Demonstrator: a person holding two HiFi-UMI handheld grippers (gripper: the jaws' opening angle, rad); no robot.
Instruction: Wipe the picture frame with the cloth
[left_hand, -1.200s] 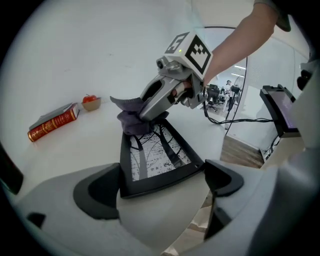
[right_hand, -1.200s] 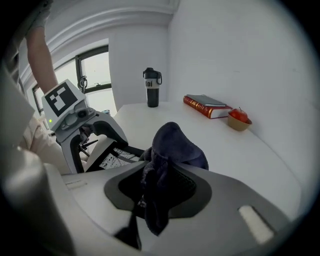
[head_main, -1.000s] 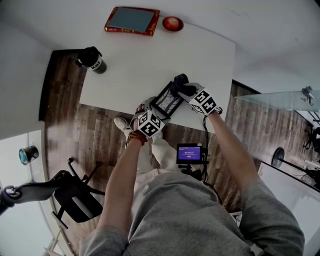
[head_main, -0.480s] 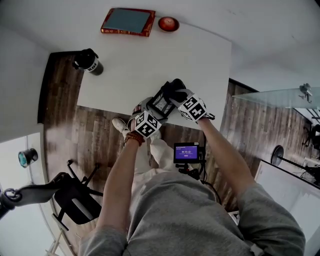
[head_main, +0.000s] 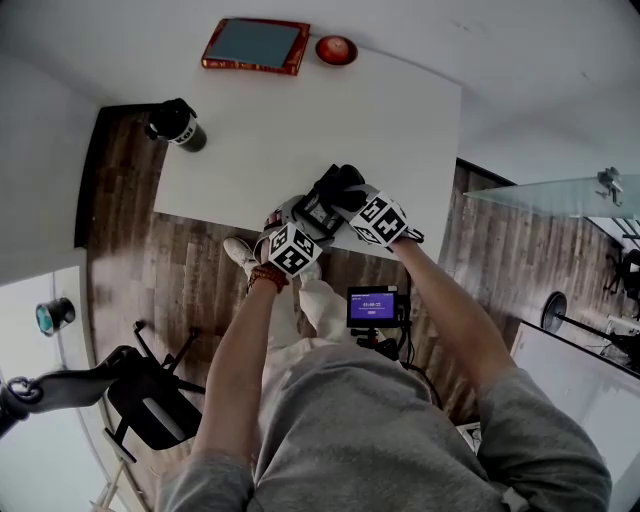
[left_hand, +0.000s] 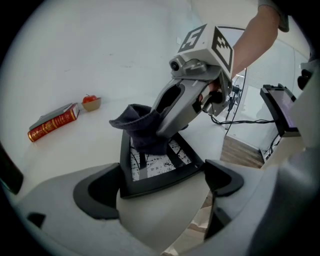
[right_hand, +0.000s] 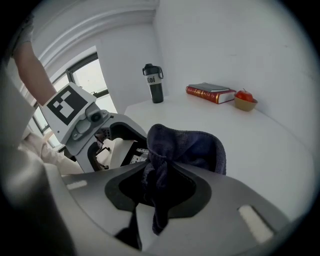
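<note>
**Frame mostly out of sight**

From overhead the picture frame (head_main: 320, 207) is almost buried. The dark cloth (head_main: 345, 185) and the two marker cubes cover all but a sliver of it. Looking along the left gripper (left_hand: 160, 185), the frame's far half and part of its black-and-white print are lost under the cloth and the right gripper (left_hand: 159, 131). The spine lettering on the book (head_main: 255, 44) and the text on the small screen (head_main: 372, 306) are too small to read.

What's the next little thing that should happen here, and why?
Probably slide the right gripper with its cloth across the glass toward the left gripper. The cloth sits on the far part of the picture frame, the near glass lies uncovered, and the left gripper clamps the frame's near edge.
</note>
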